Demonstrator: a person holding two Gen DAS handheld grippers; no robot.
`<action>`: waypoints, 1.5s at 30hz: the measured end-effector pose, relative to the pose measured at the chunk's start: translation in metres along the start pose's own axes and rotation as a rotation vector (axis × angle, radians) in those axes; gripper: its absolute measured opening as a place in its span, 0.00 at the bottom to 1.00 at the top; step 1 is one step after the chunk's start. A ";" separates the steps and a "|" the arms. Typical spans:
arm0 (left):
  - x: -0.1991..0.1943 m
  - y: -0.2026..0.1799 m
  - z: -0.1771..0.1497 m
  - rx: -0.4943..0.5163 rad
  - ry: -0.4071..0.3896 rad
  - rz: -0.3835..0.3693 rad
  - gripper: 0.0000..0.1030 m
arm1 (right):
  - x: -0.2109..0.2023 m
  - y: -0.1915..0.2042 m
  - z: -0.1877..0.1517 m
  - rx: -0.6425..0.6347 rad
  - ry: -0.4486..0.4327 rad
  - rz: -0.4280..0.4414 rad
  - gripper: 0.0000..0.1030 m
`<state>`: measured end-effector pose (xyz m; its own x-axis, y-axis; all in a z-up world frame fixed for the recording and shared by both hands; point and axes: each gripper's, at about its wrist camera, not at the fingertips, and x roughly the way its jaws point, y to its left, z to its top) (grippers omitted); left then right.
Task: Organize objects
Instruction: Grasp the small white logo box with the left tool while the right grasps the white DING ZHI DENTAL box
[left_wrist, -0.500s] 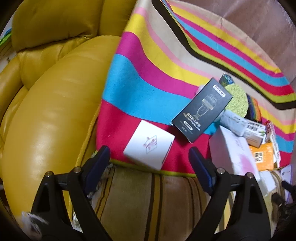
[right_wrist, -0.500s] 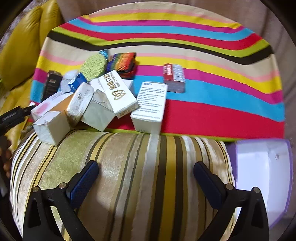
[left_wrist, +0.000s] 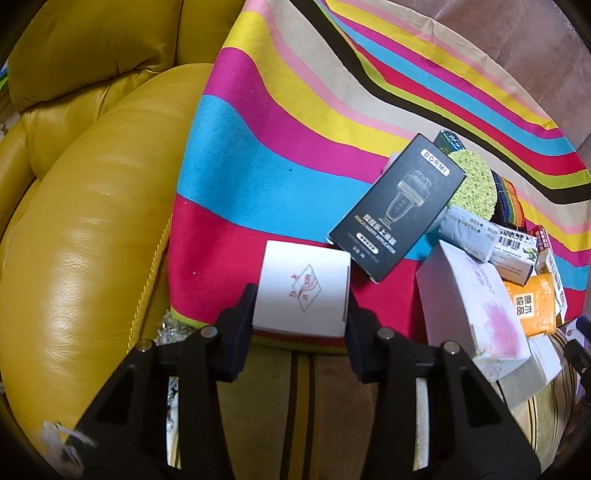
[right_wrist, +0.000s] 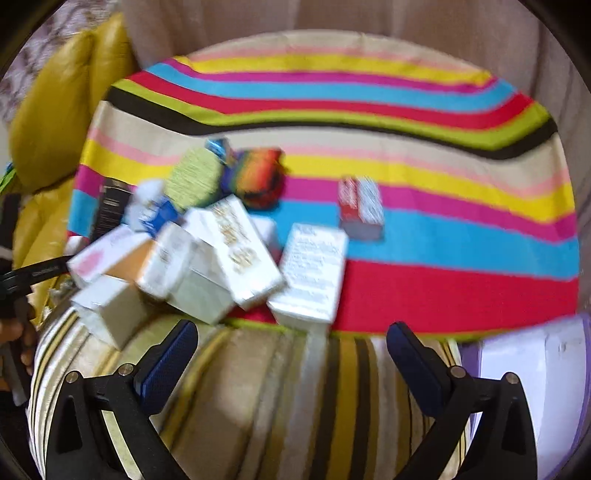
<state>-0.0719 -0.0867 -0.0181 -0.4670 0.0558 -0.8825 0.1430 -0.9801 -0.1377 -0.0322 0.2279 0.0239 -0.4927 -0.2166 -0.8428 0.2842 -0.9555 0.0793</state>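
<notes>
- Left gripper (left_wrist: 301, 308), black two-finger tool: clenched on a small white cardboard box with a red diamond emblem (left_wrist: 303, 291), one finger against each side.
- The box sits at the near edge of a multicoloured striped cloth (left_wrist: 258, 155), on its red band, above an olive-and-brown striped cushion (left_wrist: 317, 398).
- Black "DORMI" carton (left_wrist: 397, 206): lies flat just beyond the white box, tilted.
- Heap of assorted small boxes (left_wrist: 480, 295): right of the carton, with a green round sponge (left_wrist: 474, 184) behind.
- Yellow leather sofa (left_wrist: 85, 221): left of the cloth.
- Right gripper (right_wrist: 291, 354): released, blue-padded fingers wide apart over the striped cushion, nothing between them; view blurred.
- Red-and-white small box (right_wrist: 362, 206): alone on the blue band, well apart from the heap.
</notes>
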 end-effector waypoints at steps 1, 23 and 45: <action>-0.001 0.001 0.000 0.002 -0.002 -0.001 0.46 | -0.001 0.005 0.002 -0.034 -0.011 0.017 0.99; -0.001 0.007 -0.002 -0.017 -0.015 -0.009 0.46 | 0.021 0.012 0.028 -0.242 0.031 0.096 0.51; -0.040 -0.014 -0.008 0.006 -0.139 0.004 0.46 | 0.011 0.006 0.029 -0.144 -0.028 0.172 0.31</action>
<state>-0.0483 -0.0739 0.0151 -0.5830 0.0257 -0.8120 0.1398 -0.9814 -0.1314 -0.0600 0.2144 0.0305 -0.4491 -0.3815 -0.8080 0.4798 -0.8658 0.1421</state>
